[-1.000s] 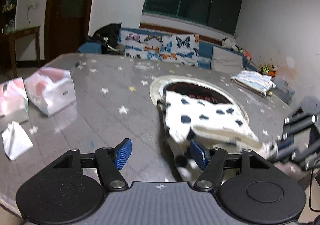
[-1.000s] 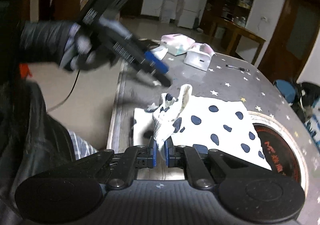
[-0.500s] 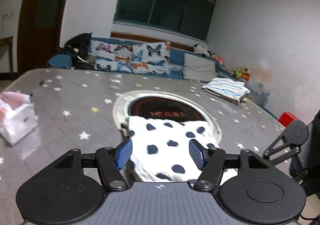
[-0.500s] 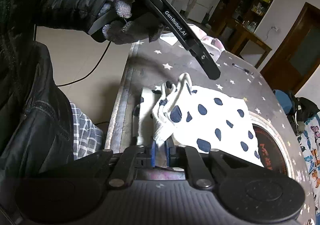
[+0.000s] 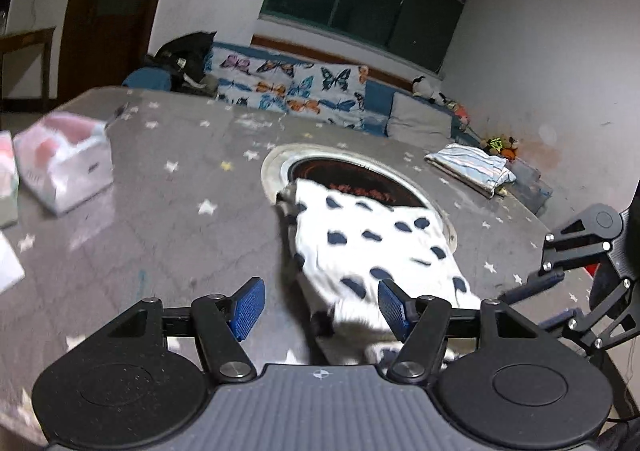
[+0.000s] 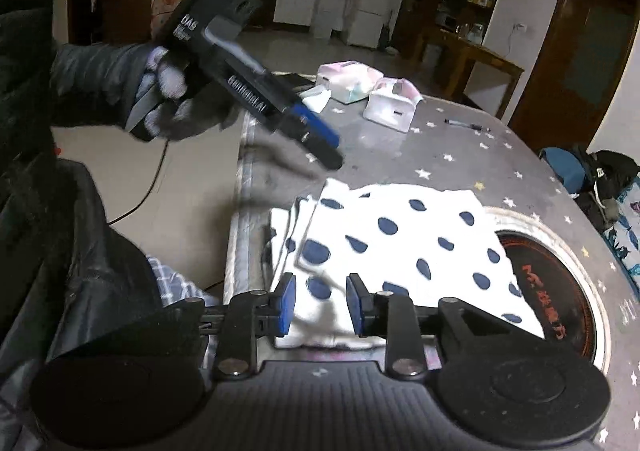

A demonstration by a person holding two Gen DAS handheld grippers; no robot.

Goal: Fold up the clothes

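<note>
The right gripper (image 6: 318, 303) hangs with its blue pads spread apart and nothing between them, poised over the near edge of the white garment with navy spots (image 6: 404, 247). That garment lies folded flat on the grey star-patterned table (image 6: 460, 155), its near layers stacked unevenly at the table's edge and its far end lapping over the rim of the round inset hotplate (image 6: 556, 291). The left gripper (image 5: 320, 305) is likewise spread wide and empty, held above the table at the garment's near corner; from its own camera the cloth is blurred, so finer folds cannot be told. In the right wrist view the left gripper is gripped by a gloved hand (image 6: 168, 99) and is tilted down toward the table, just short of the garment's corner. Farther out on the table stand two white tissue packs (image 6: 390, 101), with a pen (image 6: 466, 125) lying near them. On the opposite side lies a folded striped cloth (image 5: 470, 167). Beyond the table runs a sofa with butterfly-print cushions (image 5: 296, 91).
</note>
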